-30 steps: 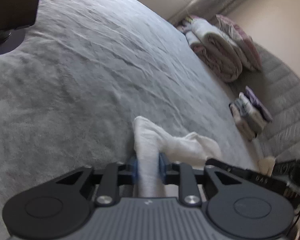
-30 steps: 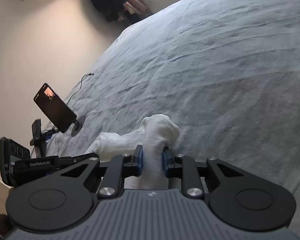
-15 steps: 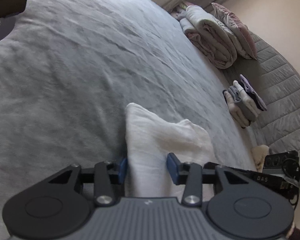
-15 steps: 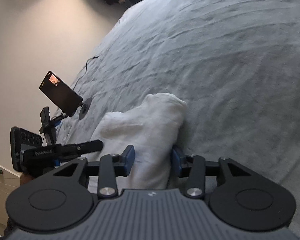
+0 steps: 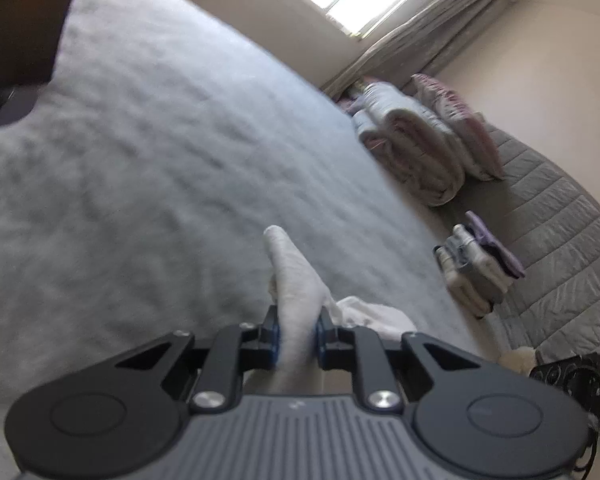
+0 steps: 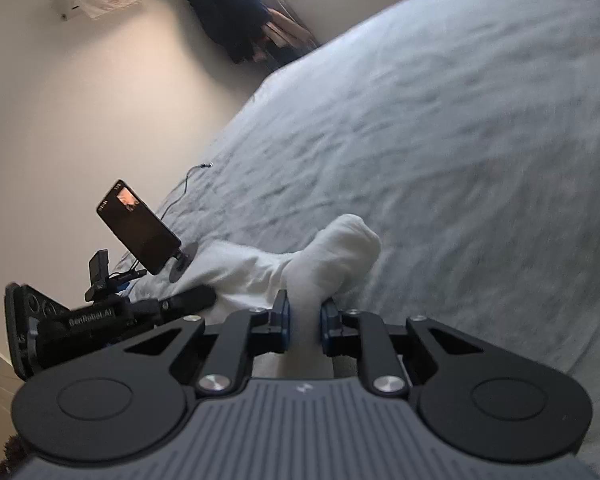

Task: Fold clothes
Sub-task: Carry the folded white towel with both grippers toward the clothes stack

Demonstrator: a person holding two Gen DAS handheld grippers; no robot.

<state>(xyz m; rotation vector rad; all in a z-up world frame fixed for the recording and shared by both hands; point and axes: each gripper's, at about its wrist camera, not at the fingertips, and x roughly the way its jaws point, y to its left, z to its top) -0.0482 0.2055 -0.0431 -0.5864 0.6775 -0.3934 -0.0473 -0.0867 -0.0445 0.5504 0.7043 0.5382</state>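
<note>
A white garment (image 5: 296, 280) is pinched between the blue pads of my left gripper (image 5: 297, 334), which is shut on one end of it. The rest of the cloth (image 5: 374, 316) droops to the right above the grey bedspread (image 5: 160, 152). In the right wrist view my right gripper (image 6: 303, 322) is shut on the other end of the same white garment (image 6: 340, 256), whose bunched tip sticks out past the pads. The cloth sags leftwards toward the left gripper's body (image 6: 100, 316). Both views are motion-blurred.
A phone on a stand (image 6: 140, 226) with a cable sits at the bed's left edge. Rolled duvets and pillows (image 5: 416, 152) lie at the far right by the window. A small stack of folded clothes (image 5: 476, 264) rests near the quilted headboard (image 5: 560, 248).
Half a second ago both grippers stood open around the garment lying low on the bed. Both have shut on it again and raised it, as they held it a second ago.
</note>
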